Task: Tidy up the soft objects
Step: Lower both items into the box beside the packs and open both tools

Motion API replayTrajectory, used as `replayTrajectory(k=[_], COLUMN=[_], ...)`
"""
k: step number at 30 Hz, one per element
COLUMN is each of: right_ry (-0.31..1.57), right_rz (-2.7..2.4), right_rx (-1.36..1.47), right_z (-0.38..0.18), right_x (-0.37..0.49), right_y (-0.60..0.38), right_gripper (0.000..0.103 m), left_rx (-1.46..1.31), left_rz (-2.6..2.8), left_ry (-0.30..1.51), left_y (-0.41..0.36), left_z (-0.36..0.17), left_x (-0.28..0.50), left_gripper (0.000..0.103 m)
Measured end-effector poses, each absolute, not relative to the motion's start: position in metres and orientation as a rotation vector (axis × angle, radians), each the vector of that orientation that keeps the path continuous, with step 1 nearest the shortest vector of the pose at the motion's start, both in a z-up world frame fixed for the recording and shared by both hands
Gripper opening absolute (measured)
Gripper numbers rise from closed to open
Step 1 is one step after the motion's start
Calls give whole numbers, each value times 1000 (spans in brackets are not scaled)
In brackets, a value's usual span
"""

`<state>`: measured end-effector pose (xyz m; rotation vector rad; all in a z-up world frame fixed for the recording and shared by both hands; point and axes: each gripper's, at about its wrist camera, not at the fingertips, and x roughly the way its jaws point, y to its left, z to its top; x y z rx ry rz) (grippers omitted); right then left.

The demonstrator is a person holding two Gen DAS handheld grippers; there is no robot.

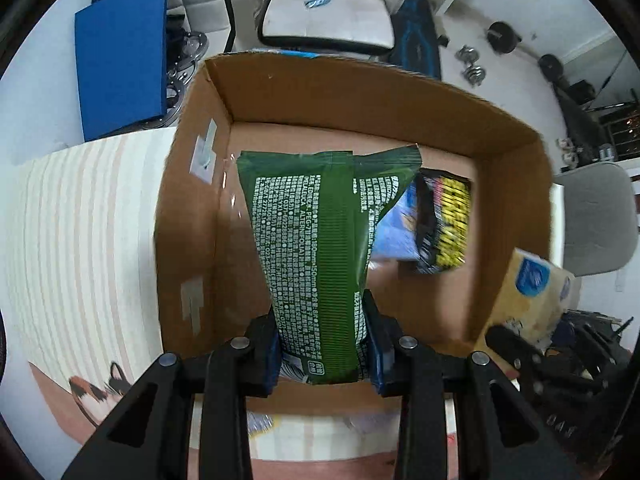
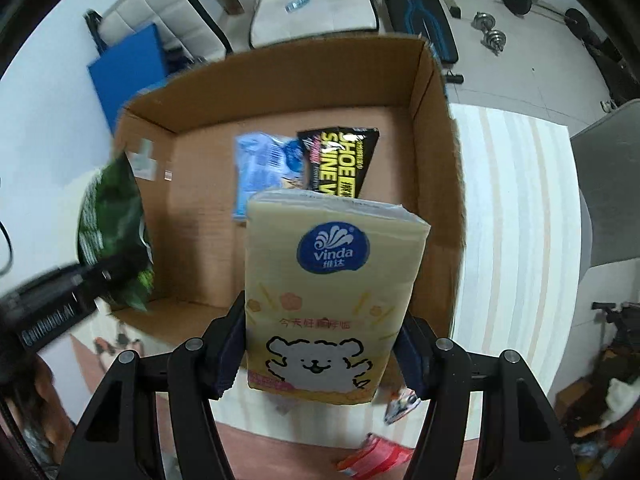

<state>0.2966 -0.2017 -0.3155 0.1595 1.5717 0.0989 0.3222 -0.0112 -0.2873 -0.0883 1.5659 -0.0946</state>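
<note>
Left tongs: they are pinching the green pack by its bottom end, and it is hanging over the left side of the cardboard box.
Right tongs: they are squeezing the yellow tissue pack from both sides, and it is hanging over the right side of the box.
Box: it is sitting open on the striped cloth that is covering the table.
Already inside: a blue pack and a black-and-yellow pack are lying flat on the box floor, near the far right corner, touching each other.
Step in hand: I think both hands are bringing their packs over the box to put them in.
Doing it well: the green pack should be going down into the bare left part of the floor. The tissue pack should be going down just in front of the two packs, not on top of them.
Letting go: it looks best to be lowering each pack close to the floor before spreading the tongs, so it lands flat.
Watch out: the two hands are working close together, so the packs could be bumping each other or the box walls.
</note>
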Motion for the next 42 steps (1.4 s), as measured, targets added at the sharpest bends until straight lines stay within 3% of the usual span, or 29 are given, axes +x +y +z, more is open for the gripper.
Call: replayTrajectory(k=[8, 17, 22, 25, 29, 34, 37, 42], right_ry=[1651, 1681, 1706, 1703, 1692, 1657, 1632, 1530], right_rz=[87, 86, 95, 99, 93, 83, 82, 38], right_rx=[97, 64, 56, 73, 87, 79, 85, 64], right_z=[-366, -379, -384, -381, -374, -365, -359, -328], right_x=[309, 306, 309, 311, 312, 309, 304, 294], right_y=[-198, -192, -185, -184, -184, -177, -175, -177], right_gripper=[67, 67, 69, 79, 79, 96, 103, 103], left_rx=[-47, -27, -108, -94, -47, -15, -15, -44], left_rz=[-79, -40, -43, -53, -64, -72, -75, -70], left_ry=[1648, 1655, 1690, 1659, 1617, 1558, 1521, 1470], left_y=[-13, -8, 2, 4, 5, 9, 13, 21], left_z=[-339, -357, -359, -347, -328, -308, -298, -282], left_x=[359, 388, 399, 400, 390, 372, 355, 332], left_gripper=[31, 32, 44, 61, 83, 99, 100, 100])
